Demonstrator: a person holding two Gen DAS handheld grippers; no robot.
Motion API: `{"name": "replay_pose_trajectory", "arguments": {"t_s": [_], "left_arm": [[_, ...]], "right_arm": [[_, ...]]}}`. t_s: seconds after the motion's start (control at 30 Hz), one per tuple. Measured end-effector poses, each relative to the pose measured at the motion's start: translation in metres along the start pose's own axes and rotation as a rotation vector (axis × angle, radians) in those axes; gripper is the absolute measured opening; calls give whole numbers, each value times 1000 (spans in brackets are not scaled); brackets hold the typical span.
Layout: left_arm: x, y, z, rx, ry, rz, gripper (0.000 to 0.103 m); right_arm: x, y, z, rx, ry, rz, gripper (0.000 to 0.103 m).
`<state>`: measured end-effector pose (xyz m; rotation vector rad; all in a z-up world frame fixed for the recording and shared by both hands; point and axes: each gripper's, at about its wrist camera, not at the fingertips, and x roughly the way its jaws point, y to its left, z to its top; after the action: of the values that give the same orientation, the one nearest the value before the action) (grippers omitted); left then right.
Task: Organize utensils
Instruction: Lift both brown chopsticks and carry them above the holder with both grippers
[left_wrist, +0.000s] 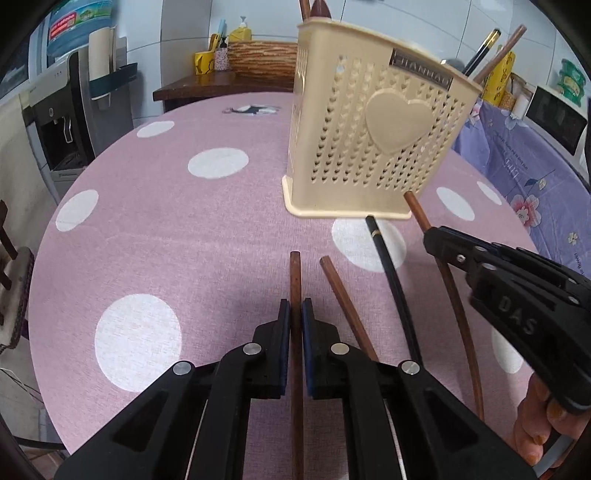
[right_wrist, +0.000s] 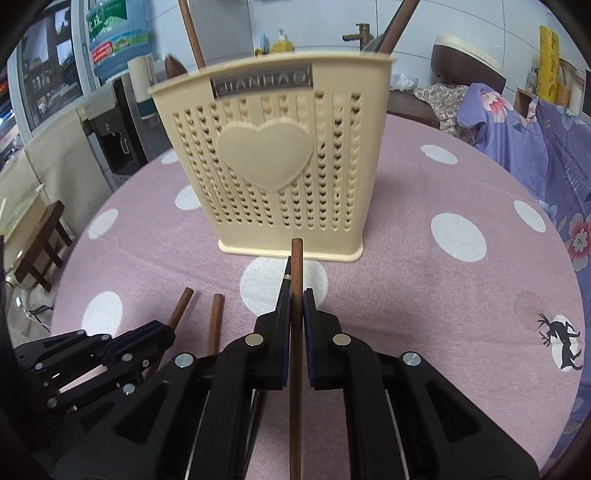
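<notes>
A brown chopstick (left_wrist: 295, 280) is clamped in the left hand-held gripper (left_wrist: 295, 314), another (right_wrist: 296, 266) in the right hand-held gripper (right_wrist: 296, 306), each gripped short of its tip, presumably for lifting. The cream holder (right_wrist: 269, 166), at twelve o'clock on the bench (right_wrist: 424, 277), already contains upright sticks, so it is judged the destination.

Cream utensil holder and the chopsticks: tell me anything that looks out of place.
The cream perforated plastic utensil holder stands upright on the pink polka-dot tablecloth, nothing spilled. A loose brown wooden chopstick and a black chopstick lie on the cloth outside it; both tongs grip brown chopsticks.
</notes>
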<state>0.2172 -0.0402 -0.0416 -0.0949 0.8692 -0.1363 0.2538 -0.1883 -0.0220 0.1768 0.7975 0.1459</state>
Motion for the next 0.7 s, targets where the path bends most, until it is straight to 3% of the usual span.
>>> {"name": "replay_pose_trajectory", "arguments": {"t_s": [0.47, 0.7], "left_arm": [[-70, -5, 34, 15, -169, -92, 7], [-103, -10, 45, 54, -260, -93, 7]], "right_arm": [[-92, -23, 24, 48, -172, 92, 8], [-135, -29, 30, 25, -232, 117, 8]]}}
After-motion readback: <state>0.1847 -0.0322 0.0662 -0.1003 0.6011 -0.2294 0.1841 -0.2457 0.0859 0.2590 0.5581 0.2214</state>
